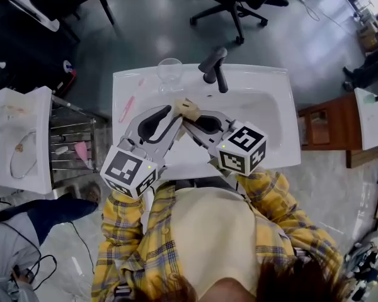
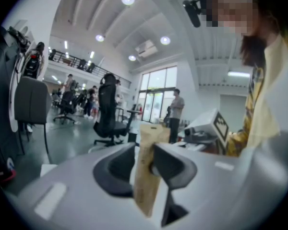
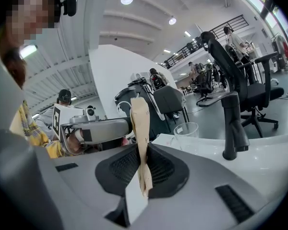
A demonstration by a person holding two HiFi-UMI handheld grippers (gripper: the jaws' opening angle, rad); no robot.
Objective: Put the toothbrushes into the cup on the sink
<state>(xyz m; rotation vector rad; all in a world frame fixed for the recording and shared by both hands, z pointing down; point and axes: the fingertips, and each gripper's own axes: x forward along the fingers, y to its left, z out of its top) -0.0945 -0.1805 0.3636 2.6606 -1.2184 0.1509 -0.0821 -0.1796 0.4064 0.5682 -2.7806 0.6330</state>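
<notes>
Sink (image 1: pixel 264 118) is being shown mid-frame in head view, w/ faucet (image 1: pixel 214 69) at its top edge. L gripper (image 2: pixel 145 164) and R gripper (image 3: pixel 143 169) are being held tip to tip over the basin's left part, both on one brown paper pack (image 3: pixel 140 123).

R gripper: jaws are being kept clamped flat on the pack, which is standing upright, long axis vertical in R gripper view.

L gripper: jaws are being held a bit apart. The pack is sitting btwn them, leaning on one pad, and no firm pinch is judged.

Cup (image 1: pixel 170 73) is standing empty at the sink's upper-left corner, just up-left of the pack and beyond the L gripper's tips, so that hand is judged nearer.

Pink brush (image 1: pixel 127 109) is lying on the sink's left ledge below the cup, long axis running roughly up-down in the frame, near the L gripper and untouched.

A brush is prob. being held inside the pack, though its contents aren't being shown. If so, unwrapping is judged the step in hand.
</notes>
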